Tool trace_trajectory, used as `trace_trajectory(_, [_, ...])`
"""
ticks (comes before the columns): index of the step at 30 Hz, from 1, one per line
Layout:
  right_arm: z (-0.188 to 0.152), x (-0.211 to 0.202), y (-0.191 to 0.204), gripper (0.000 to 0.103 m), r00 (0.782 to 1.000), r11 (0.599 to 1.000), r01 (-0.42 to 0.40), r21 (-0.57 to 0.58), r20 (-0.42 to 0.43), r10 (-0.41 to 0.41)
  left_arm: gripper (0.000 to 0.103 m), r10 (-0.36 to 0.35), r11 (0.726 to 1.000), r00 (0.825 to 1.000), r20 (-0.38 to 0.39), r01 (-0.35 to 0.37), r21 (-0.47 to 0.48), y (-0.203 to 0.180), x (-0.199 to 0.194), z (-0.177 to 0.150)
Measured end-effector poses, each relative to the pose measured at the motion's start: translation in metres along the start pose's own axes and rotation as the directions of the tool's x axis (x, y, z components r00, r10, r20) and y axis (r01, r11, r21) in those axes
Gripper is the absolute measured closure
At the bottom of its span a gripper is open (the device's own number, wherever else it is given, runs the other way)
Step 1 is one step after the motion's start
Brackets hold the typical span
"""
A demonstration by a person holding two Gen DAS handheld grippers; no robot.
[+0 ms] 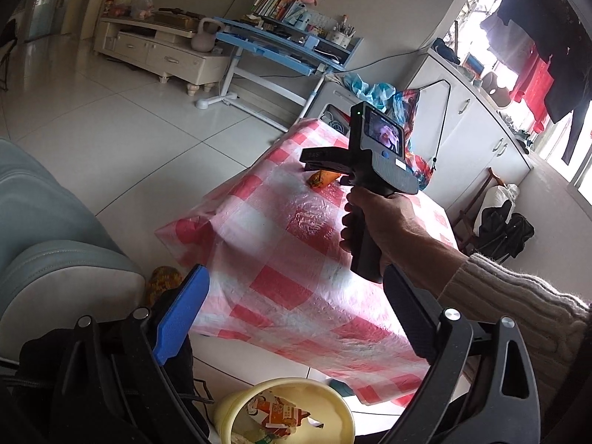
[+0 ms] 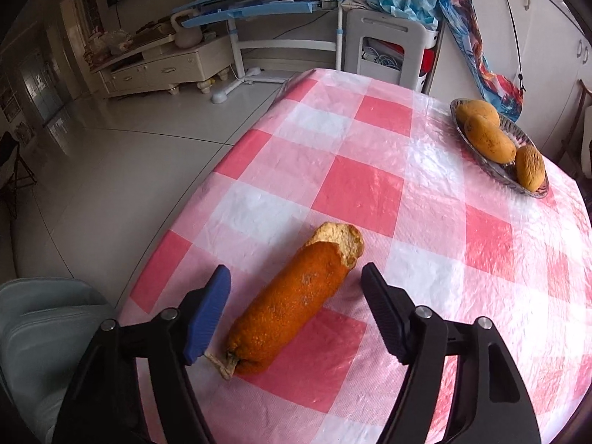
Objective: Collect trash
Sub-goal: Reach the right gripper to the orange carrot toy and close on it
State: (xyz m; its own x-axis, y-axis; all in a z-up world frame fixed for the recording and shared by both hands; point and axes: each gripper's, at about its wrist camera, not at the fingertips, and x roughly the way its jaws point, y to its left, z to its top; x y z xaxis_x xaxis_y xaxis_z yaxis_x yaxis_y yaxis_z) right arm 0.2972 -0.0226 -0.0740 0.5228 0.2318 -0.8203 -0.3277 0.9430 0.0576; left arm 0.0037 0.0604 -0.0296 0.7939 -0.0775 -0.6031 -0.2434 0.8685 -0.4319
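Lying between the released right claw [image 2: 296,270] fingers: a rolled orange peel [image 2: 292,303], pith-edged, dry.

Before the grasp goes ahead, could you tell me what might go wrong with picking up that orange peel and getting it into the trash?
1. The orange peel lies slantwise between the right gripper's open jaws, so they may clamp it off-centre and let it slip.
2. Closing low could snag the crinkled plastic tablecloth.
3. The yellow bin sits down beside the table with the left gripper over it; a loosely held peel might drop on the floor.
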Motion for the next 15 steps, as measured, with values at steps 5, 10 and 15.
trace_trajectory(5, [-0.013,-0.015,-0.019,0.079,0.999,0.999,-0.036,0.003,-0.012,0.036,0.011,0.009,1.0,1.0,-0.008,-0.009,0.009,-0.001,0.001,0.002])
trace_trajectory(10, [-0.048,-0.045,-0.043,0.082,0.995,0.995,-0.095,0.037,-0.011,0.095,0.011,0.018,0.999,1.0,-0.016,-0.017,0.03,-0.003,0.004,-0.001])
trace_trajectory(15, [-0.091,-0.09,-0.062,0.082,0.986,0.983,-0.167,0.075,0.035,0.165,0.011,0.026,0.998,1.0,-0.015,-0.025,0.05,-0.006,0.004,-0.003])
